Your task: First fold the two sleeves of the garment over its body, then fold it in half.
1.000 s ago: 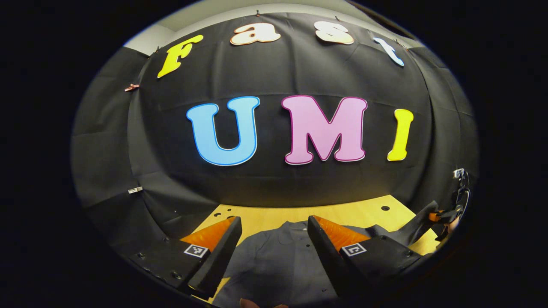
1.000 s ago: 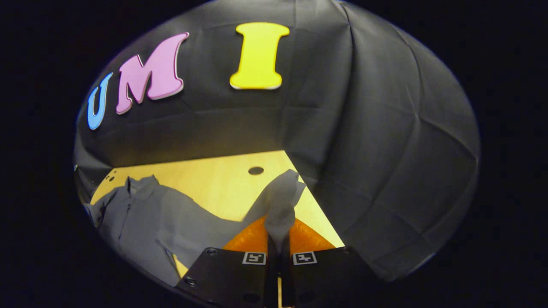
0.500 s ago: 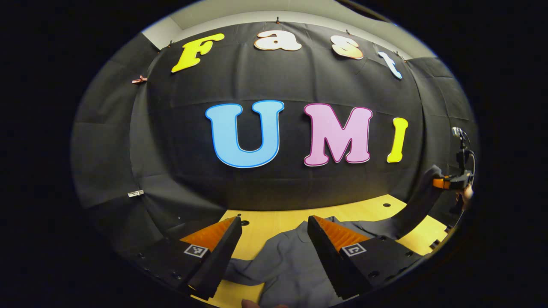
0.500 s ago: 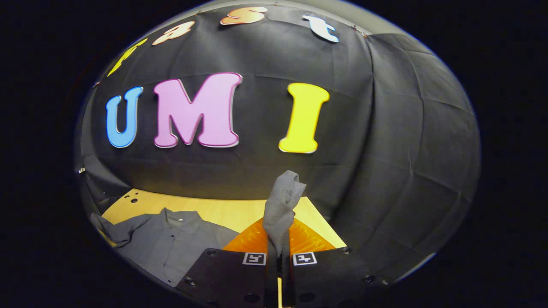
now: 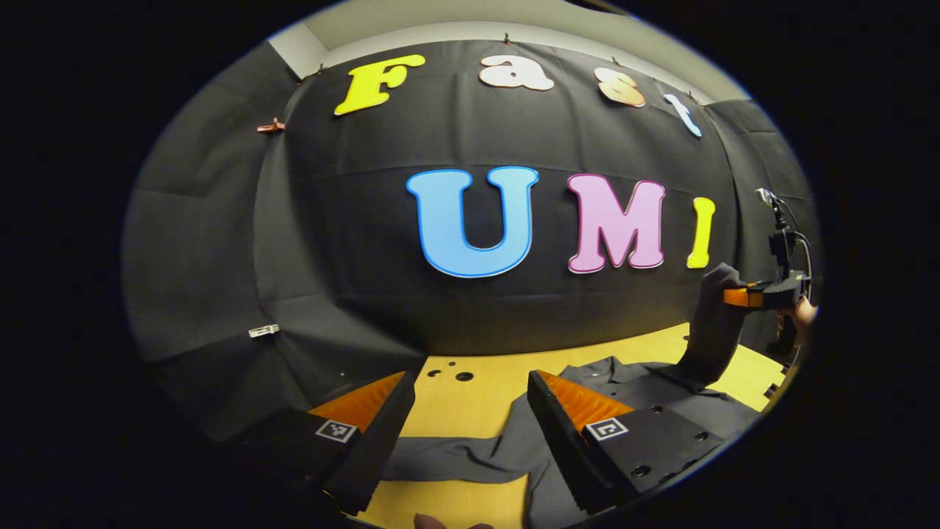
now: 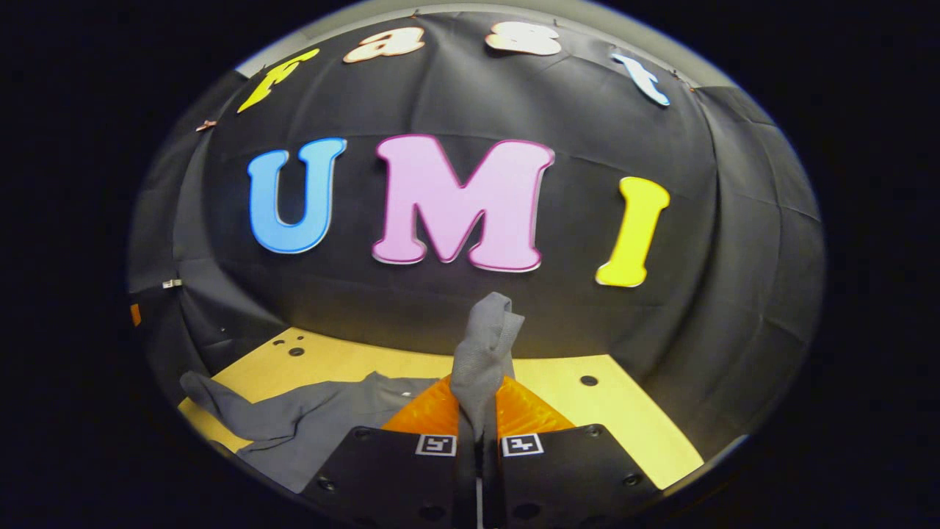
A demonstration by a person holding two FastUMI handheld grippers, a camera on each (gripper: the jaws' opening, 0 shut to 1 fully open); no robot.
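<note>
Lying rumpled, grey garment (image 5: 646,393) (sleeve (image 6: 481,353) pinched in right gripper (image 6: 479,400)); left gripper (image 5: 470,386) wide, holding nothing.

Plain dark grey garment (image 5: 646,389), without print or stripe, on a pale yellow wooden table (image 5: 485,400) dotted with small dark holes, backed by matte black cloth wall (image 5: 220,242) beneath a strip of off-white wall (image 5: 440,22).
</note>
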